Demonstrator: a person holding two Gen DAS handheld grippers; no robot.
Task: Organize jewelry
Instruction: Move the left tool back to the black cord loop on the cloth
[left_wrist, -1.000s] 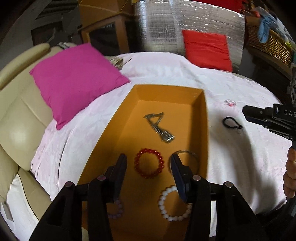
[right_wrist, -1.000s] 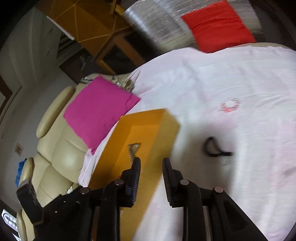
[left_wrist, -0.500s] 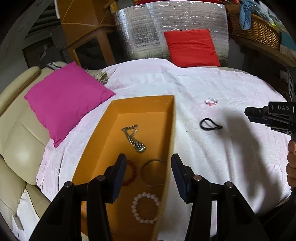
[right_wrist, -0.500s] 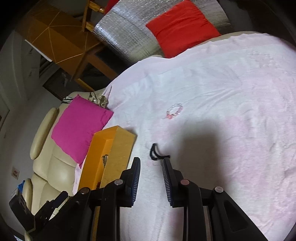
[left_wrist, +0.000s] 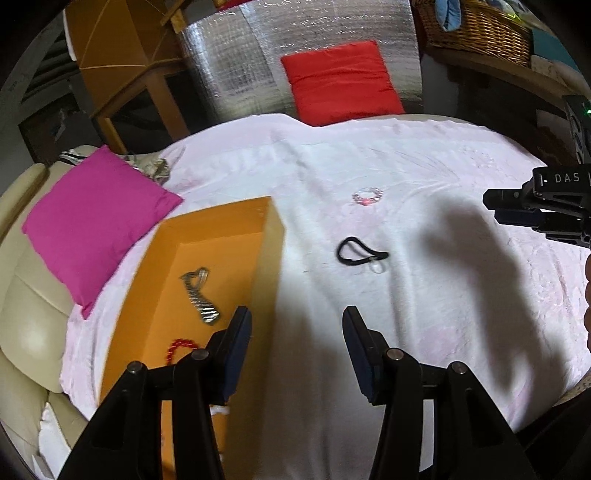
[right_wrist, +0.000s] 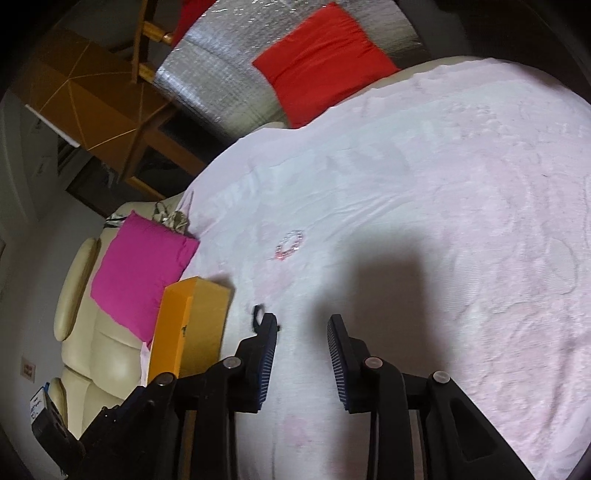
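**Two empty grippers over the pink cloth, loose jewelry still outside the box**

The left gripper (left_wrist: 297, 326) is hanging over the cloth (left_wrist: 424, 314) just right of the orange box (left_wrist: 271, 266), its jaws standing apart with nothing between them. Its left finger is overlapping the box's right wall in the view.

The right gripper (right_wrist: 302, 334) is pointing down at bare cloth, and its jaws are opening with nothing between them. In the left wrist view it is showing at the right edge (left_wrist: 496, 206), well apart from the left one.

The box is lying on the left part of the cloth, next to a magenta cushion (left_wrist: 92, 221). Inside it a silver chain piece (left_wrist: 199, 291) is lying near the middle, and a red bead bracelet (left_wrist: 181, 349) is sitting nearer, partly hidden behind the left gripper's finger.

Two pieces are lying outside the box on the cloth. A black cord (left_wrist: 360, 253) with a small clear ring at its right end is resting right of the box, ahead of the left gripper. In the right wrist view this cord (right_wrist: 256, 317) is peeking out just beside the right gripper's left finger. Farther off, a pale bead bracelet (left_wrist: 367, 195) with a pink spot is lying alone.

A red cushion (left_wrist: 340, 81) is leaning against a silver sheet (left_wrist: 236, 74) at the far side.
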